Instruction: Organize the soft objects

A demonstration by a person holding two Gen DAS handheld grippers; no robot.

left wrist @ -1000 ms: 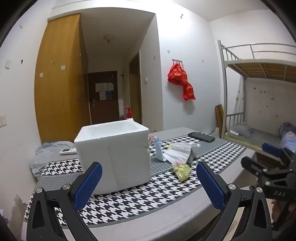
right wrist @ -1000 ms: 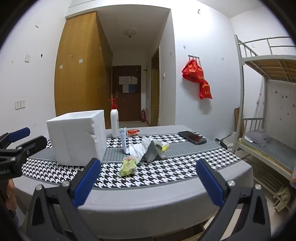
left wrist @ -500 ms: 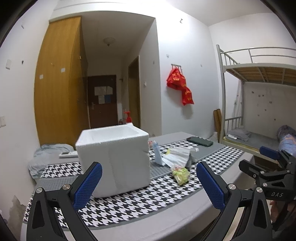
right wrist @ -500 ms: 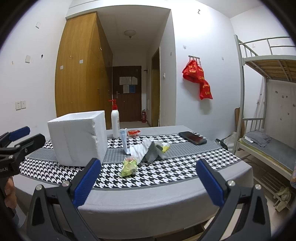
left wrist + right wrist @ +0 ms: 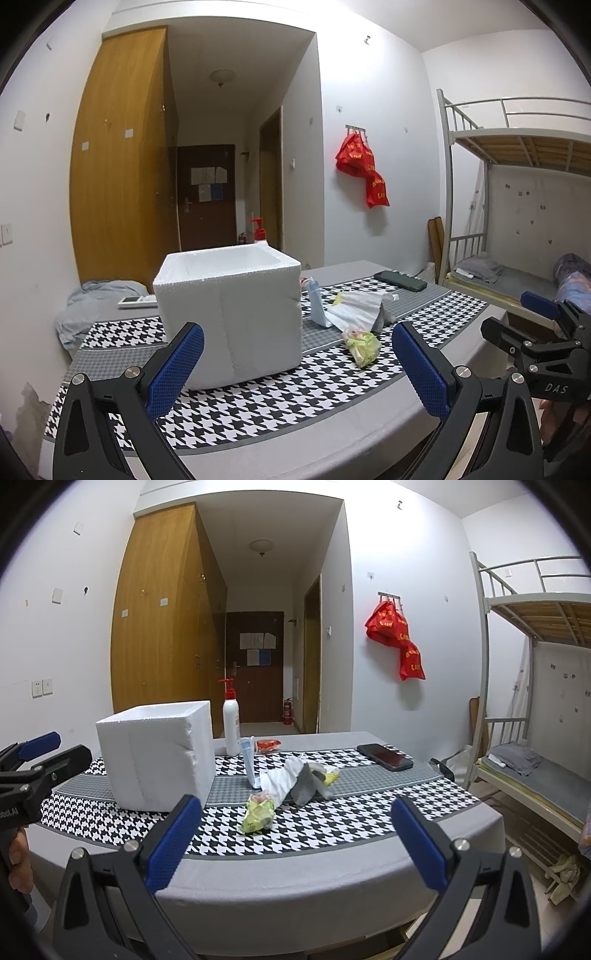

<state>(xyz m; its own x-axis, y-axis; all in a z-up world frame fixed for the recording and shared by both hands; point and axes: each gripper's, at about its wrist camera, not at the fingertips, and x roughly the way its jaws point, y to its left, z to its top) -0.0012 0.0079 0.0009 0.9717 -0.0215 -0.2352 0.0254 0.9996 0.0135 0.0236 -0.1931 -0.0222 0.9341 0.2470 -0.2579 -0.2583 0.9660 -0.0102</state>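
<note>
Both grippers spread, empty | left gripper [image 5: 297,369] higher | box [image 5: 236,314] unmoved

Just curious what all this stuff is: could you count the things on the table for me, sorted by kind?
Foam box: 1
Pump bottle: 1
Phone: 1
Remote control: 1
Light-blue standing item: 1
Red packet: 1
Yellow-green soft bundle: 1
White and grey cloth pile: 1, pieces inside cannot be separated
Blue cloth heap: 1
Total: 9

Each tool is a black angular frame with silver screws and ribbed blue pads [image 5: 173,369]. White "DAS" lettering marks the right tool [image 5: 543,354]; bare fingers grip the left tool [image 5: 33,760].
</note>
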